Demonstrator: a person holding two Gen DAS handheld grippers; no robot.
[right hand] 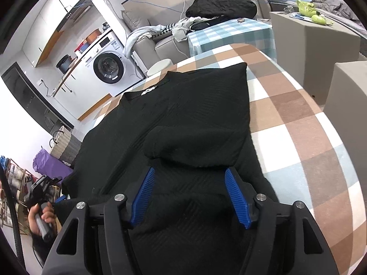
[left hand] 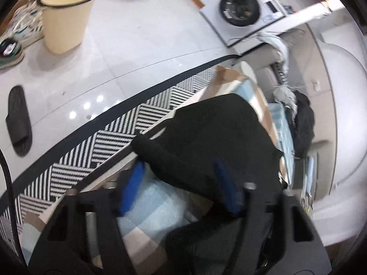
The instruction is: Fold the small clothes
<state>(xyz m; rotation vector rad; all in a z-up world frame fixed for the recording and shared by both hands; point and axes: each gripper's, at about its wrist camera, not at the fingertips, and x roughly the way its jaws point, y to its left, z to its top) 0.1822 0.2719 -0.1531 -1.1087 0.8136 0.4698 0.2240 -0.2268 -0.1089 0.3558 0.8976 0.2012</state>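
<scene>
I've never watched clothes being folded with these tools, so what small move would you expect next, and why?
Probably the left tool closes on the black sweater's edge. Its blue fingers straddle that edge over the checked cloth, not yet pinching. The right tool is open above the already folded-in sleeve, so this side seems next to fold.

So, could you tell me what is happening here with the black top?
A person is folding a black sweater spread on a checked cloth, using two handheld grippers. One sleeve already lies folded across the body. The right gripper hovers open over the hem; the left gripper is open at the opposite edge, fabric between its fingers.
</scene>
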